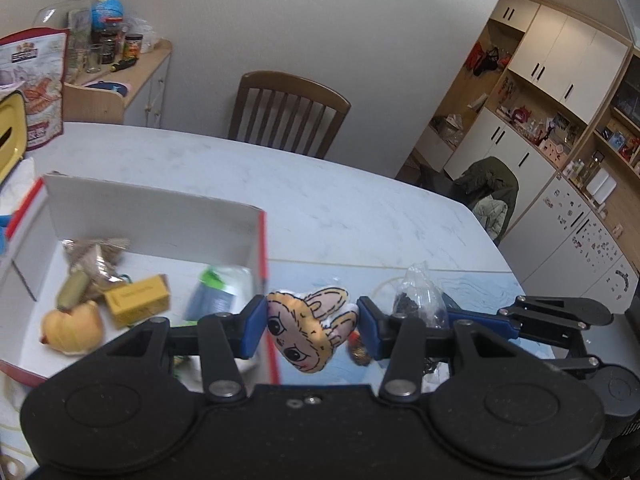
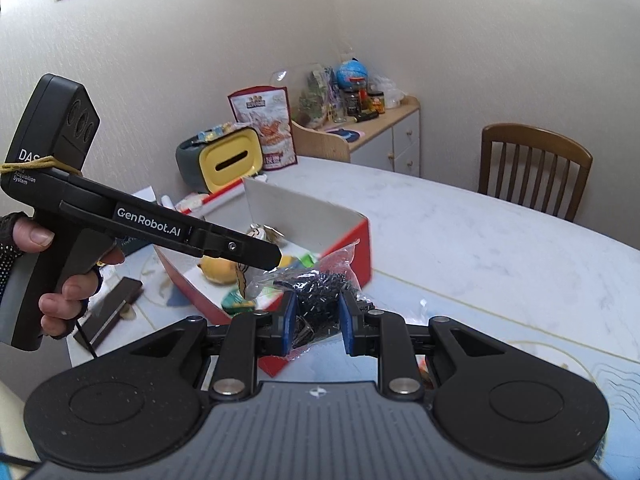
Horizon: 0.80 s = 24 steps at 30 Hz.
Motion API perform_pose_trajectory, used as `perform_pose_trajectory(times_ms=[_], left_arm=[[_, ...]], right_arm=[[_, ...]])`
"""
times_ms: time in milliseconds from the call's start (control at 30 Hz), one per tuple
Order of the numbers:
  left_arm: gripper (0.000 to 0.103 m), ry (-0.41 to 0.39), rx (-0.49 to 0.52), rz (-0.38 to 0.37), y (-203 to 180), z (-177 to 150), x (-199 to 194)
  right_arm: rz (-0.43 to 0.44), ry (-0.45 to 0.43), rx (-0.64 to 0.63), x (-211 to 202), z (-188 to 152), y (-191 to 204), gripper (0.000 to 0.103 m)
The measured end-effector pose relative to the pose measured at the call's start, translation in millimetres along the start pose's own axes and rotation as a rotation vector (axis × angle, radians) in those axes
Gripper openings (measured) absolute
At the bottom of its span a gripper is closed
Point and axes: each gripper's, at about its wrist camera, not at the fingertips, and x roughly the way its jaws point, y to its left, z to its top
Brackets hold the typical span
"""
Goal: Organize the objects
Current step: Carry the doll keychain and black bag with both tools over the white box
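Note:
My left gripper [image 1: 312, 326] is shut on a small plush face with rabbit ears [image 1: 308, 328], held in the air just right of the red-and-white box [image 1: 156, 216]. The box holds a yellow carton [image 1: 138, 299], a yellow plush [image 1: 74, 330], a foil packet [image 1: 94, 258] and a white-green pouch [image 1: 220, 292]. My right gripper [image 2: 316, 320] is shut on a clear bag of small black pieces [image 2: 316, 292], lifted near the box's red corner [image 2: 362, 240]. In the left wrist view the same bag [image 1: 420, 298] and the right gripper's arm [image 1: 560, 316] show at right.
A yellow tissue holder [image 2: 236, 160] and a snack pouch [image 2: 266, 128] stand behind the box. A dark flat case [image 2: 110, 312] lies on the table at left. A wooden chair [image 1: 286, 112] stands at the far side of the marble table [image 1: 360, 208]. A hand [image 2: 60, 292] holds the left gripper.

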Motion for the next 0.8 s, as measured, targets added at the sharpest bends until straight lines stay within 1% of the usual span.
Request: perform_pose_trajectory(times_ms=[200, 467, 600, 800], left_arm=[[0.047, -0.001, 0.005, 0.012, 29, 6, -12], [0.047, 0.002, -0.004, 0.03, 74, 14, -21], [0.047, 0.018, -0.016, 0.038, 95, 16, -22], [0.047, 0.053, -0.021, 0.07, 127, 20, -13]], right_arm=[[0.005, -0.012, -0.011, 22, 18, 30, 0.023], [0.006, -0.003, -0.015, 53, 33, 61, 0.022], [0.0, 0.011, -0.011, 69, 38, 71, 0.022], [-0.024, 0.04, -0.005, 96, 45, 82, 0.023]])
